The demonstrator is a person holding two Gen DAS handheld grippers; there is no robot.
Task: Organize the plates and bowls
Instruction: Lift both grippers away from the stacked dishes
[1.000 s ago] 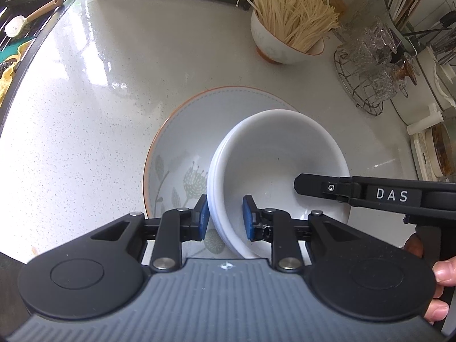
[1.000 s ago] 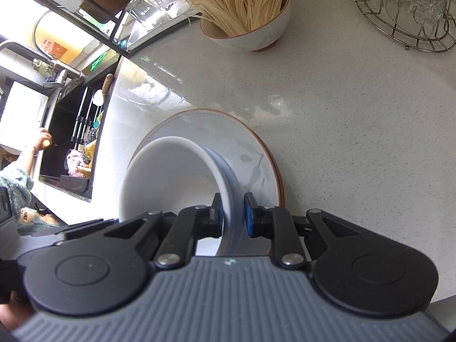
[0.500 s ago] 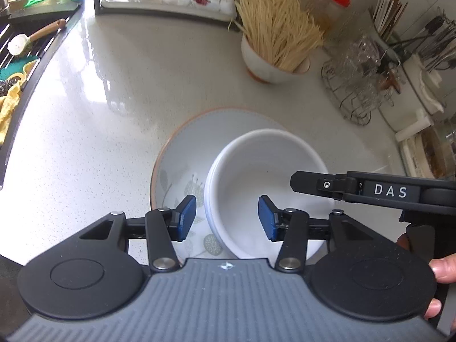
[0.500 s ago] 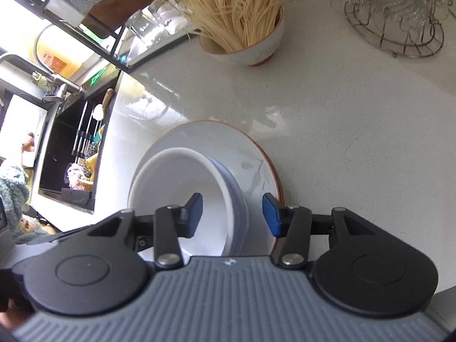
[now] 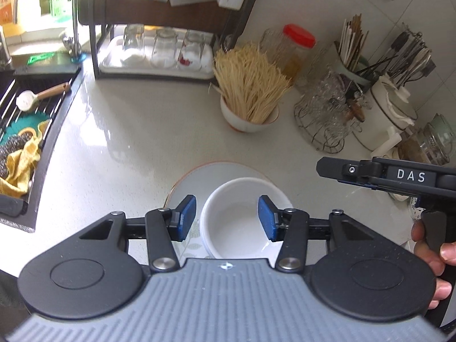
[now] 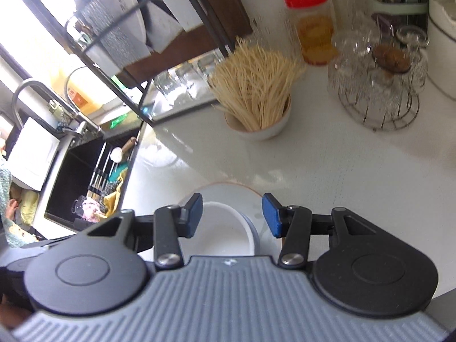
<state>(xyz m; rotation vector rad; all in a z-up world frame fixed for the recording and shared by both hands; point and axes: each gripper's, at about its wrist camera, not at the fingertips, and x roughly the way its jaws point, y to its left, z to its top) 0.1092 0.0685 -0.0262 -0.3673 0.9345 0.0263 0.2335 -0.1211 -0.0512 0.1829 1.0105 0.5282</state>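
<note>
A plain white bowl (image 5: 242,222) sits on a rust-rimmed, leaf-patterned plate (image 5: 188,182); left gripper (image 5: 227,218) and right gripper (image 6: 232,215) hang released, empty.

- Worktop (image 5: 119,131): pale, speckled, glossy.
- Bowl of dry noodles (image 5: 250,97), upright, at 12 o'clock.
- Red-lidded jar (image 5: 290,48) just behind it.
- Wire basket of glassware (image 5: 327,114) at 2 o'clock.
- Upturned glasses (image 5: 162,45) on a tray at 11 o'clock.
- Sink (image 5: 25,119) with yellow cloth (image 5: 20,165) at 9 o'clock.
</note>
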